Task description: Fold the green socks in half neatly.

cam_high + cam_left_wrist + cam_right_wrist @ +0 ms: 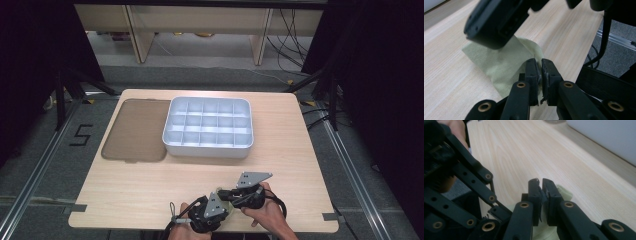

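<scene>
We see our left gripper [541,65] with its black jaws pinched onto the edge of a pale yellow-green woven cloth [499,62], which lies partly lifted on the light wooden table [446,75] near its front edge. Our right gripper [542,185] is clamped on the same cloth (its far side) just beside the left. Well apart, further back, sit a white plastic compartment tray [208,145] and, touching its left side, a flat translucent brown lid [135,132].

Tabletop [280,150]: light wood. White compartment tray [208,127] at 12 o'clock; brown lid [135,131] touching its 9 o'clock side. Pale green cloth [501,62] at 6 o'clock edge.
</scene>
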`<act>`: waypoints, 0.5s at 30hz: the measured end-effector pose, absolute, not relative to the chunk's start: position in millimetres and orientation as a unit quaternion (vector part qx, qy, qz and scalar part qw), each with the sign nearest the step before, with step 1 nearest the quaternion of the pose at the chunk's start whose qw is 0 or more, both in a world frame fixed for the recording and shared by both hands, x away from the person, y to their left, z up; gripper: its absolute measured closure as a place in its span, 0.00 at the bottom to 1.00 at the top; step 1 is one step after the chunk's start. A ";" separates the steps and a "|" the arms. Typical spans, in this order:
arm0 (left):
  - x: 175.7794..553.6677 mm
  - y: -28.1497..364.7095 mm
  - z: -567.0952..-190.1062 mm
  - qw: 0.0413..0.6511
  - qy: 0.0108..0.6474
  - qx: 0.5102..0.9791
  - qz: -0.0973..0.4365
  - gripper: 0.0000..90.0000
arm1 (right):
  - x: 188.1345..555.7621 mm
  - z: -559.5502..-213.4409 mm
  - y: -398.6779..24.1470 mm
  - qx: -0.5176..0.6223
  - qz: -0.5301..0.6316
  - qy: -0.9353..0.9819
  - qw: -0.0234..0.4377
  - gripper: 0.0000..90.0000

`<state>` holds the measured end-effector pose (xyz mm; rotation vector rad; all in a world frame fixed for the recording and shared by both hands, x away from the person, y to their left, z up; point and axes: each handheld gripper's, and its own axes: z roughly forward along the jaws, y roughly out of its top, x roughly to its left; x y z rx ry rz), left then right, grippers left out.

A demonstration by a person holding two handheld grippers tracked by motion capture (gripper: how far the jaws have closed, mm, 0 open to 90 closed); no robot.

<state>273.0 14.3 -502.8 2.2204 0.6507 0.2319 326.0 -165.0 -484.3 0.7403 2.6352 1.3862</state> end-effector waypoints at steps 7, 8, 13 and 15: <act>271.5 13.4 -503.6 0.409 0.263 0.870 0.085 0.91 | 333.5 -499.7 -167.6 0.238 0.407 0.881 0.043 0.97; 271.8 13.6 -503.6 0.409 0.263 0.870 0.084 0.91 | 333.3 -500.2 -167.6 0.243 0.407 0.880 0.037 0.97; 274.1 16.9 -500.2 0.416 0.260 0.868 0.075 0.88 | 334.4 -501.8 -165.5 0.226 0.407 0.884 0.046 0.97; 274.7 19.8 -496.3 0.423 0.262 0.864 0.070 0.86 | 331.6 -501.1 -165.8 0.245 0.405 0.880 0.038 0.98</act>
